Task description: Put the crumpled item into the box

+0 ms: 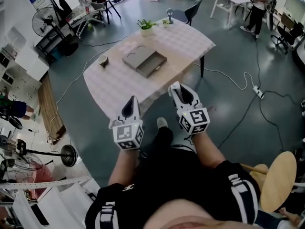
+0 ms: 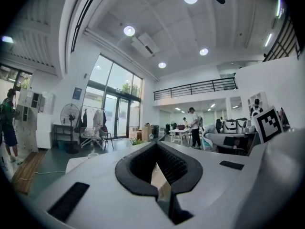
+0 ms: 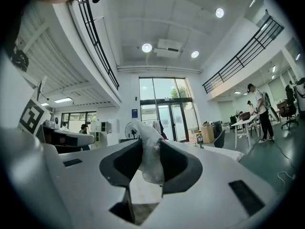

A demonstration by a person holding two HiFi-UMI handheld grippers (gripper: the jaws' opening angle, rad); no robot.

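Note:
A flat grey box [image 1: 144, 61] lies open in the middle of the table [image 1: 186, 44], which has a pale checked cloth. Both grippers hang short of the table's near edge, above the person's legs. My right gripper [image 1: 175, 86] [image 3: 151, 140] is shut on a crumpled white item [image 3: 152, 163], which sticks up between its dark pads in the right gripper view. My left gripper [image 1: 133, 99] [image 2: 156, 144] is shut, its tips meeting with nothing between them. In the head view the crumpled item is hidden by the right gripper's body.
On the table also stand a cup [image 1: 103, 60] at the left, a small potted plant [image 1: 145, 26] and a small bottle-like object [image 1: 169, 15] at the far edge. A chair [image 1: 193, 9] stands behind it. Cables and a power strip [image 1: 257, 91] lie on the floor; a wooden stool [image 1: 279, 180] is at my right.

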